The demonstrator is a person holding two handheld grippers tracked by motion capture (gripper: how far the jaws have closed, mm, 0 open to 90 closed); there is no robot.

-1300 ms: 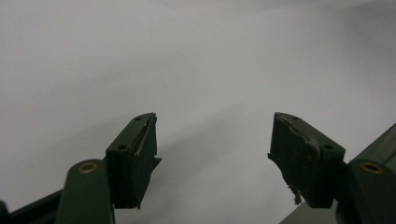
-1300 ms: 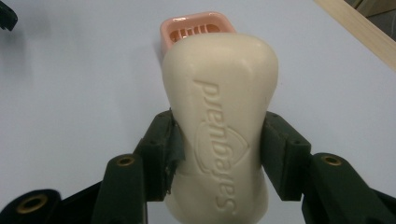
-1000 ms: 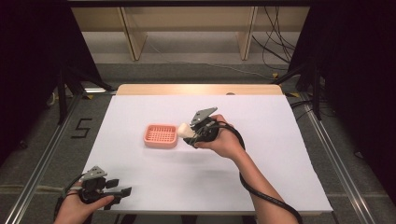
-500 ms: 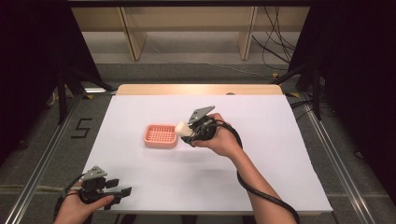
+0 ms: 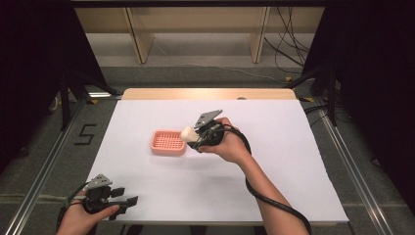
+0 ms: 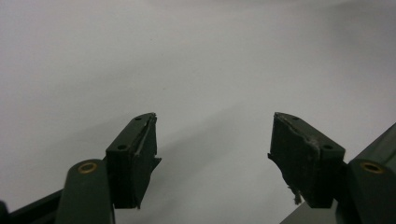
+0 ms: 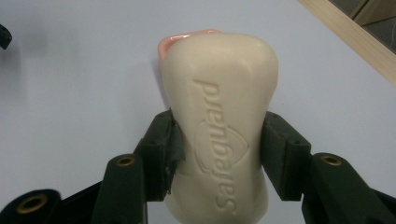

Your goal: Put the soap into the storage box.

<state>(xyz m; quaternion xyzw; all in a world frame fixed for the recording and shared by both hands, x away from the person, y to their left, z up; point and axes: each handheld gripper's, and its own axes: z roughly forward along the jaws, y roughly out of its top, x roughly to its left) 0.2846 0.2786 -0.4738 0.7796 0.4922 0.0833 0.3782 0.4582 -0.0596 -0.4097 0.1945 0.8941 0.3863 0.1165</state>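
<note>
Soap (image 5: pixel 188 133) above tray's (image 5: pixel 168 143) right edge

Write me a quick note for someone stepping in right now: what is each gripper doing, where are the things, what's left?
Right gripper: shut on the bar of soap, held at the right edge of the pink soap dish.
Left gripper: open, holding nothing, near the table's front left corner.
Done: soap picked up and brought to the dish.
Left, probably: lower the soap into the dish, open the gripper, draw back.
</note>
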